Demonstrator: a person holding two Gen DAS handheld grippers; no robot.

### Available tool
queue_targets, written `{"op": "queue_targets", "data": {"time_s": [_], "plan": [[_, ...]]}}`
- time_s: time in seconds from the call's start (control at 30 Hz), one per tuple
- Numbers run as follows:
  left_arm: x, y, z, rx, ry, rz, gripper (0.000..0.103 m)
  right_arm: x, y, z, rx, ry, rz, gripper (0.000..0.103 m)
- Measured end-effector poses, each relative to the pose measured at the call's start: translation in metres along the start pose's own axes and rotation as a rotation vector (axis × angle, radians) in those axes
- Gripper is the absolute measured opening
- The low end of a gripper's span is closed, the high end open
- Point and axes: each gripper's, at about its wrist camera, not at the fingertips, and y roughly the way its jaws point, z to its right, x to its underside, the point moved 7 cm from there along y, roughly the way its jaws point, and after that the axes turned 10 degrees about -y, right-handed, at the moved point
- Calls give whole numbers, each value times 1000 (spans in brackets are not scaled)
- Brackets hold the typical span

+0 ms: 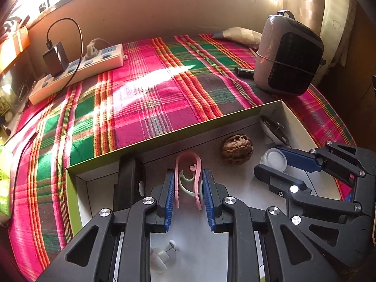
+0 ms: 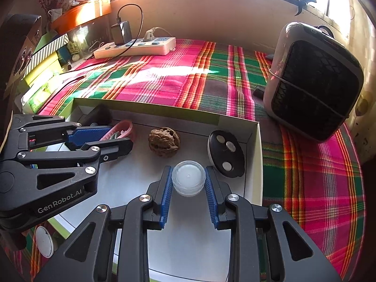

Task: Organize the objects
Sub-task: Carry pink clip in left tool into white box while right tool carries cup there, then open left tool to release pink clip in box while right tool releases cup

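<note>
You're working over the plaid cloth, with the space heater sitting far right and the power strip at the back, and both grippers are reaching down into the shallow white box. Your left gripper is pinching nearly closed on the pink clip near the box's left end; your right gripper is clamping narrow on the small clear jar mid-box. The walnut is lying loose between them, with the black disc leaning in the right corner.
</note>
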Motion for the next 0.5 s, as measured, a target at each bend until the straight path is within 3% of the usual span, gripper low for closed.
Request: {"op": "queue_targets", "data": {"time_s": [0.5], "plan": [[-2,2,1,-5,2,1,22,0,1,-1,21,-12,-1,28]]}}
